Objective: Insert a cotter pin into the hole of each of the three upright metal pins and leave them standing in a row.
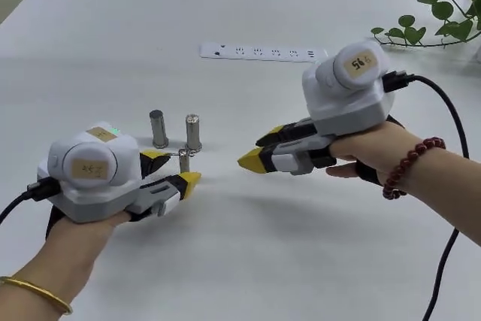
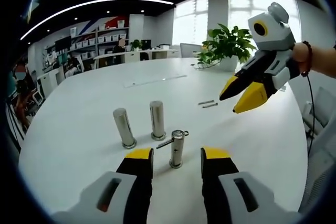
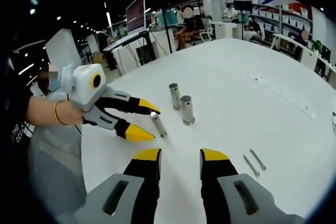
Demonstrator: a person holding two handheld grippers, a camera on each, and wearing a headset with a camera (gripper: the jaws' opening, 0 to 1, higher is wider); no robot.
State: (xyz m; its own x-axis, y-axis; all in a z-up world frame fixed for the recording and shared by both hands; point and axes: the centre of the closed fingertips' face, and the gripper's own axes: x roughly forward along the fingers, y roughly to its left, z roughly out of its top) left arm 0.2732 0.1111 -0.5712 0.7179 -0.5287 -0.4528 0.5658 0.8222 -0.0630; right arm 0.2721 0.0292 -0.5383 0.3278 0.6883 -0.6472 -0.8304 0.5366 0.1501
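Left gripper view: my left gripper (image 2: 177,156) has its fingers spread and empty. The nearest metal pin (image 2: 177,149) stands just ahead between their yellow tips, untouched as far as I can tell. A cotter pin (image 2: 164,142) sits through its hole, loop on one side, leg out the other. The middle pin (image 2: 157,120) and the far pin (image 2: 124,127) stand bare beside it.

My right gripper (image 3: 181,157) hovers with its fingers parted, holding nothing. Two spare cotter pins (image 3: 254,162) lie flat on the white tabletop (image 3: 273,119).

I judge one of three done. Next I must pinch a spare with the right while the left steadies a bare pin. The spares are thin bent wire on a smooth matte top, so they look fiddly to lift. The pins are polished steel cylinders on small flared feet, likely slick and easy to tip.
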